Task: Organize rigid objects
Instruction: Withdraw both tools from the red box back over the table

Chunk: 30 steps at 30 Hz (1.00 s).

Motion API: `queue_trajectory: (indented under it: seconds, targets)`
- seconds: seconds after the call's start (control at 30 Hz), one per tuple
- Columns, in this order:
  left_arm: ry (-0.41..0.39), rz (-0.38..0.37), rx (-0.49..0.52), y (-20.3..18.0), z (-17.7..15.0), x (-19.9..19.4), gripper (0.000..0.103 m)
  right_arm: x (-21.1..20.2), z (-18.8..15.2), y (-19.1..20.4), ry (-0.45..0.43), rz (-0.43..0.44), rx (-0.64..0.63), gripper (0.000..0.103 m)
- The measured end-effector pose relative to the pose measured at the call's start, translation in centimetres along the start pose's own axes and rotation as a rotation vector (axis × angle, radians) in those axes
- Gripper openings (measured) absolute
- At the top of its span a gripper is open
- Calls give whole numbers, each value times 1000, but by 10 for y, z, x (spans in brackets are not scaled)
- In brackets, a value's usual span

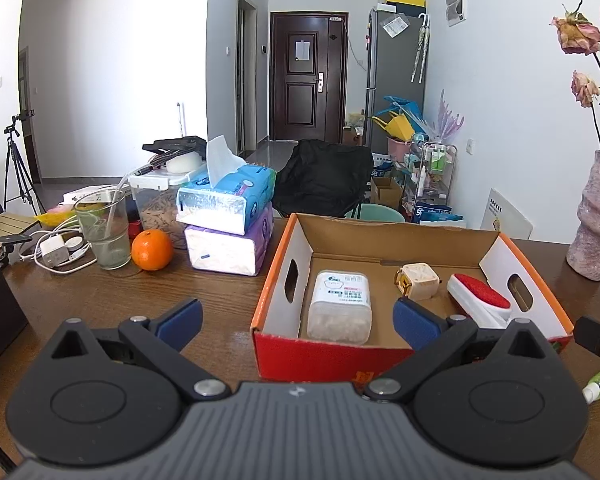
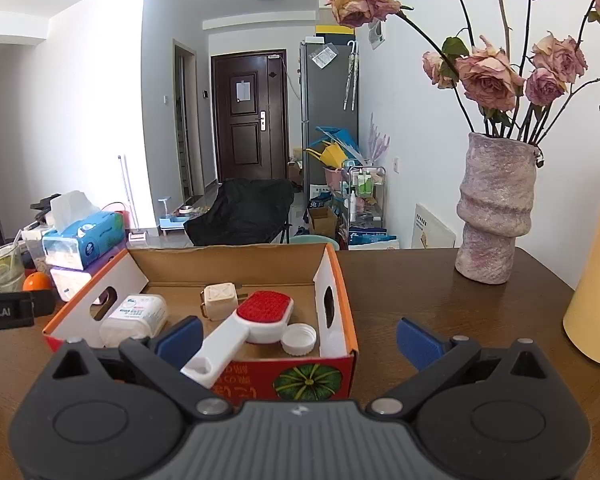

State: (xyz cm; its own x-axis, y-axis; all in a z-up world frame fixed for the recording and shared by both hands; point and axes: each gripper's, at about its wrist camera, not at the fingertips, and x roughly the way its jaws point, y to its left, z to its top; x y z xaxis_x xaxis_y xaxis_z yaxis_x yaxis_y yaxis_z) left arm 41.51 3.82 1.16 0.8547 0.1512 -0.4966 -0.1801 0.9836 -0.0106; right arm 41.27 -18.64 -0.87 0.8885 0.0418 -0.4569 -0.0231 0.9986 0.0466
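While both grippers are held wide and empty, the red-padded white plastic brush (image 2: 236,330) — handle slanting toward the right gripper (image 2: 298,342) — is judged nearer it than the left gripper (image 1: 298,320).

We are logging: glossy wood table (image 2: 420,280); matt cardboard box (image 2: 228,264); smooth white plastic brush (image 2: 236,340), red cloth pad; rough stone-like vase (image 2: 496,208).

Left gripper (image 1: 298,318) fingers (image 1: 180,318) spread wide before cardboard box (image 1: 380,236) holding jar (image 1: 340,306), charger (image 1: 418,280), brush (image 1: 480,298)
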Motion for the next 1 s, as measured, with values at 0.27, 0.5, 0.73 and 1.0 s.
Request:
queue_trajectory:
  seconds: [0.27,0.5,0.73,1.0]
  targets:
    - [20,-7,2,3,-16,-21,103,-29,-14,-5,-9,-8,-5,103]
    - [52,-12,-13,6,-36,-32,103,-48,-33,-17,12,-30,-10,103]
    - [86,-24,-9,6,-61,-39,103,-64,-55,-32,38,-56,-16,103]
    - [115,-28,4,1,-85,-45,103,-76,-81,-51,65,-92,-28,103]
